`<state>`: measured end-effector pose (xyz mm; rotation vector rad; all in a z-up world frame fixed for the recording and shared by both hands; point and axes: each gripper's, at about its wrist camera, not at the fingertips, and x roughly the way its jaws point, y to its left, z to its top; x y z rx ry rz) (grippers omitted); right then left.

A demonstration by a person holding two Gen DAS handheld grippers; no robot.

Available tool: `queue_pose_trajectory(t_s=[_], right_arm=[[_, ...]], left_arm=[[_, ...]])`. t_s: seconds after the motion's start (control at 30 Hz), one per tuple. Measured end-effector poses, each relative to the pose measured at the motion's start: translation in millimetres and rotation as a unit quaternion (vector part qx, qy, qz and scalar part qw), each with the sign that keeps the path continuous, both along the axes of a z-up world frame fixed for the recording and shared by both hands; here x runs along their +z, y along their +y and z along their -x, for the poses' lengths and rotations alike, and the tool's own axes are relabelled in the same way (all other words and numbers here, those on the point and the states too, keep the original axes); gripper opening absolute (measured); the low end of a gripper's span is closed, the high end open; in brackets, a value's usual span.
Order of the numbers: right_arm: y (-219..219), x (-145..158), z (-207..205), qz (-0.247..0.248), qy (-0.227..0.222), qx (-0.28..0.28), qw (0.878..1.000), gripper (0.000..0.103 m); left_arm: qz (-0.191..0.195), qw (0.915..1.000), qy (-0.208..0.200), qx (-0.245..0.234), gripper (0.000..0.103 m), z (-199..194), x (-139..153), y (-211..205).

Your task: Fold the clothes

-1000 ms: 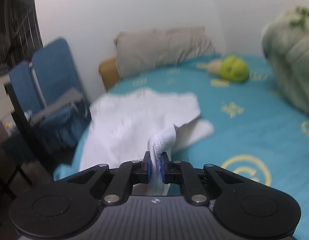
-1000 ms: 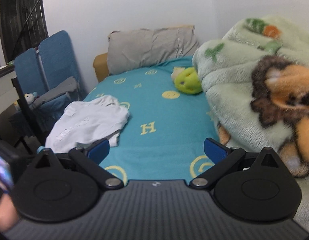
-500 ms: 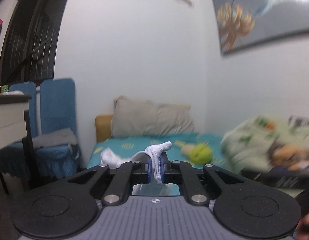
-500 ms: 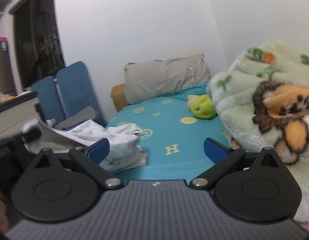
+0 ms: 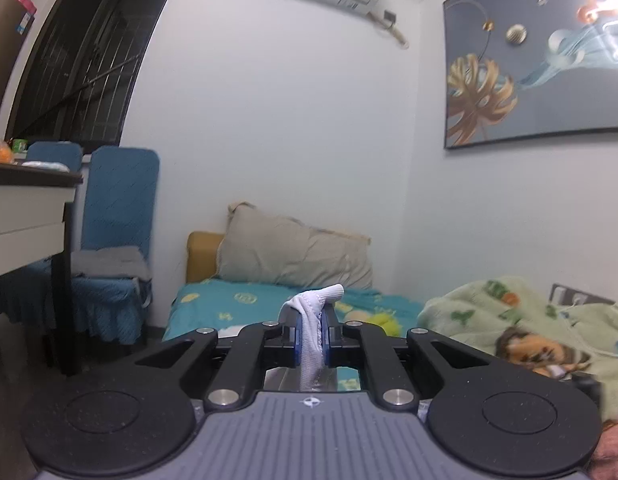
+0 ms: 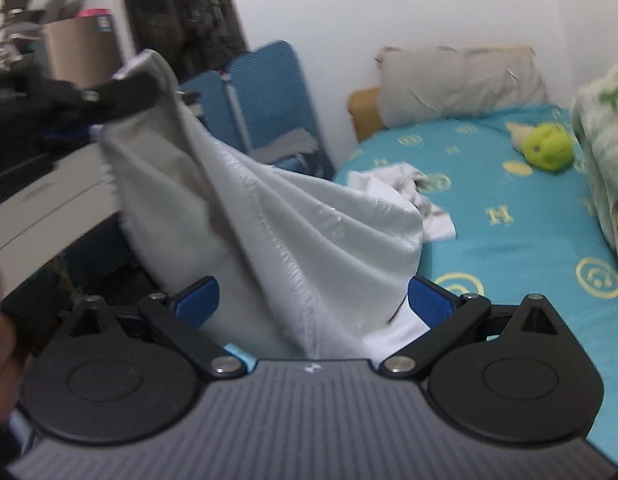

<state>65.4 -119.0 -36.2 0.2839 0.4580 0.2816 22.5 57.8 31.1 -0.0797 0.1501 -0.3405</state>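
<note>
The left tool (image 5: pixel 310 334) was closed on a bunched edge of the white garment (image 5: pixel 312 320), its blue pads (image 5: pixel 296 338) pressed tight against the cloth, which poked up just above the fingertips and hung down between the fingers. In the right wrist view, that same left tool (image 6: pixel 149 84) appeared up and to the left, lifting the white garment (image 6: pixel 277 232) so that it draped down in folds toward the right tool (image 6: pixel 313 300). The right tool stood wide open, its blue pads (image 6: pixel 199 300) well apart, with the cloth hanging between them and in front of them; whether the pads touched the fabric could not be told. The far part of the garment trailed onto the bed (image 6: pixel 509 240) ahead of the right tool, crumpled on the teal sheet with yellow motifs. Farther ahead lay a beige pillow (image 6: pixel 461 80) against the wall, with a green plush toy (image 6: pixel 549 148) ahead to the right and a fleecy green blanket (image 6: pixel 605 128) at the far right. Blue chairs (image 6: pixel 265 92) stood ahead to the left, behind the lifted cloth.
</note>
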Motion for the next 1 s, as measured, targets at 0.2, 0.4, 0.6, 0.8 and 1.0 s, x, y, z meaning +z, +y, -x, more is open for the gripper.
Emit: queue_pose_trajectory(t_s=[0.2, 0.4, 0.6, 0.8, 1.0], right_arm=[[-15.2, -32.8, -43.1, 0.002, 0.074, -0.071, 0.995, 0.103], [-37.7, -49.3, -50.7, 0.016, 0.155, -0.111, 0.982, 0.103], [-72.2, -27.5, -36.3, -0.013, 0.123, -0.173, 0.977, 0.103], [-100.1, 2.4, -21.2, 0.003, 0.062, -0.218, 0.974, 0.103], [-102.5, -47.3, -46.3, -0.005, 0.211, -0.178, 0.961, 0.103]], left_arm=[[0.015, 0.9992, 0.037, 0.008, 0.009, -31.9, -22.1, 11.2], [0.015, 0.9966, 0.073, 0.035, 0.009, -65.6, -39.5, 18.0], [-0.007, 0.9955, 0.084, 0.043, 0.009, -70.3, -45.4, 14.9], [-0.014, 0.9974, 0.071, 0.005, 0.009, -58.1, -37.5, 1.0], [-0.012, 0.9985, 0.022, -0.048, 0.007, -31.2, -32.1, -12.5]])
